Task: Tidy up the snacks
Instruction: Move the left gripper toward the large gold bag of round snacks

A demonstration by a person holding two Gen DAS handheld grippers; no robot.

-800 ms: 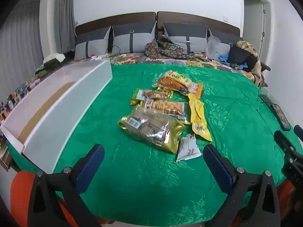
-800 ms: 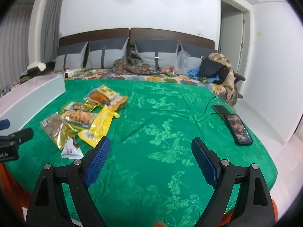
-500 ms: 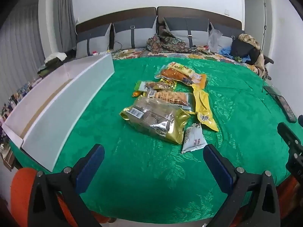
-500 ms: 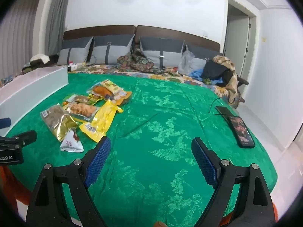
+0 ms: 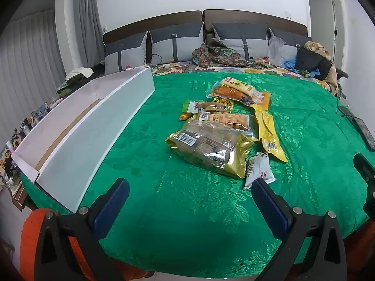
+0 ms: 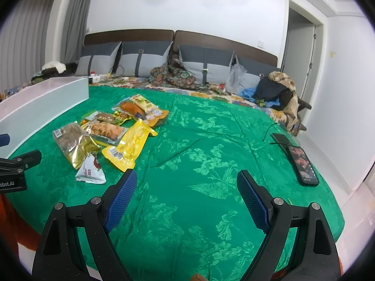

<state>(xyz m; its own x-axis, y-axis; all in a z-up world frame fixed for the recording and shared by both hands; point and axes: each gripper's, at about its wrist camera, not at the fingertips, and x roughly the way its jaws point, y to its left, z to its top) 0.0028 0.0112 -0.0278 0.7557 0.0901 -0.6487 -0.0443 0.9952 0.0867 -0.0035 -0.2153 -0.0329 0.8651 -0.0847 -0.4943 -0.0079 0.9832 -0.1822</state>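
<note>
Green bedspread (image 5: 187, 210) now fills more of both views; snack pile (image 5: 225, 131) nearer, untouched; left gripper (image 5: 191, 202) and right gripper (image 6: 187, 194) jaws apart, empty; sorting unstarted.

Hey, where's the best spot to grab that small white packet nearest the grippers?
Probably the white packet's near crimped end, approached from the front edge of the bed. It lies flat, its far end beside the gold bag and yellow pouch, so only the near end is free for the open left gripper.

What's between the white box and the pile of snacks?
Nothing, only bare green bedspread between the white box and the snacks, seen in the left wrist view.
</note>
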